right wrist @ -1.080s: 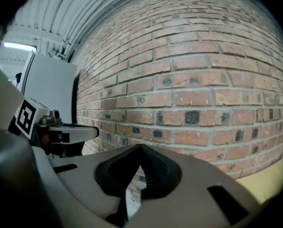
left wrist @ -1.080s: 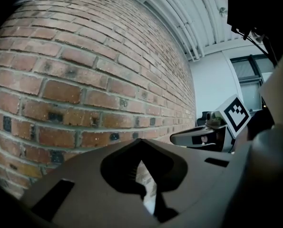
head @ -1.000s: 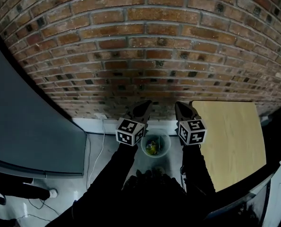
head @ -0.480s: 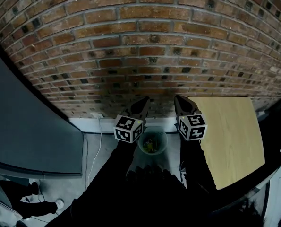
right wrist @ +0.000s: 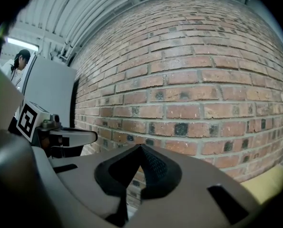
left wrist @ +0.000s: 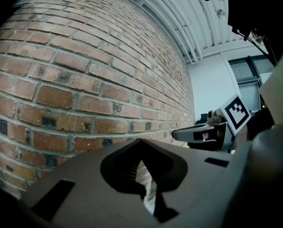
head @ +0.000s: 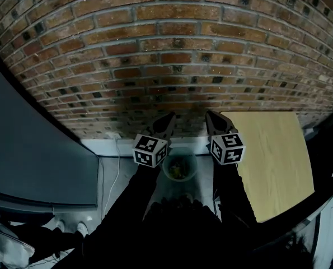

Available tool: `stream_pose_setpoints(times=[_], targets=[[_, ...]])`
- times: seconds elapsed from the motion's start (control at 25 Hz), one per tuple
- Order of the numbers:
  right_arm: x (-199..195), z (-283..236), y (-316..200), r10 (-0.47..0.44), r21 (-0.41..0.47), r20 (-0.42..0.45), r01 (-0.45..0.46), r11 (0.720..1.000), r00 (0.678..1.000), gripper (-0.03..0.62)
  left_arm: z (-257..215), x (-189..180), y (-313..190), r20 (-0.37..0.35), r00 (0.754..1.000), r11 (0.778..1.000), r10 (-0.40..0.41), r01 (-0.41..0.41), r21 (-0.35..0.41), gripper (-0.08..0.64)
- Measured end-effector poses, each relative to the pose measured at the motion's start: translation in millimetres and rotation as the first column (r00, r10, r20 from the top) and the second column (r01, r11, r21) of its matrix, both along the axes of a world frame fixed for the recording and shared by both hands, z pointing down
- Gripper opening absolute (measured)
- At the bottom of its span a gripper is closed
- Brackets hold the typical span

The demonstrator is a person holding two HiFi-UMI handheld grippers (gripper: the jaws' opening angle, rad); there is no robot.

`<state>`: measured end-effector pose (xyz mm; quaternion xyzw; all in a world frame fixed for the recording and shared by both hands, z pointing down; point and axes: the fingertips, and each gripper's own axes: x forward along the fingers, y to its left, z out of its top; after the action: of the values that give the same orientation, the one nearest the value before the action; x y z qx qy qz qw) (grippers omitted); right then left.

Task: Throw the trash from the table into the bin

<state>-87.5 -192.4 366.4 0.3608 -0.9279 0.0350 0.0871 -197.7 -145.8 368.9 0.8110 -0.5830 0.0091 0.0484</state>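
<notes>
Red-brown brick wall point(head: 166, 55) dead ahead, with a white baseboard point(head: 107, 146) at its foot and a white cable point(head: 120, 158) trailing over the grey floor point(head: 111, 171). Big dark grey panel point(head: 32, 150) on the left, light wood table point(head: 272, 161) against the wall on the right. White ribbed ceiling point(left wrist: 179, 13) overhead, dark-framed window point(left wrist: 248, 72) in a white far wall.

Left gripper point(head: 166, 119) and right gripper point(head: 212, 117) held side by side, pointing forward, jaws closed together, both empty
</notes>
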Motion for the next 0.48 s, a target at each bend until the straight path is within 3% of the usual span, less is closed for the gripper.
stream_pose_setpoints(times=[0.48], targets=[[11.2,10.7,-4.6,0.018,-0.031,-0.009,-0.018,0.999,1.0,0.011,6.9,4.6,-1.7,0.001,1.0,1.0,0.006,-0.006,-0.015,0.006]])
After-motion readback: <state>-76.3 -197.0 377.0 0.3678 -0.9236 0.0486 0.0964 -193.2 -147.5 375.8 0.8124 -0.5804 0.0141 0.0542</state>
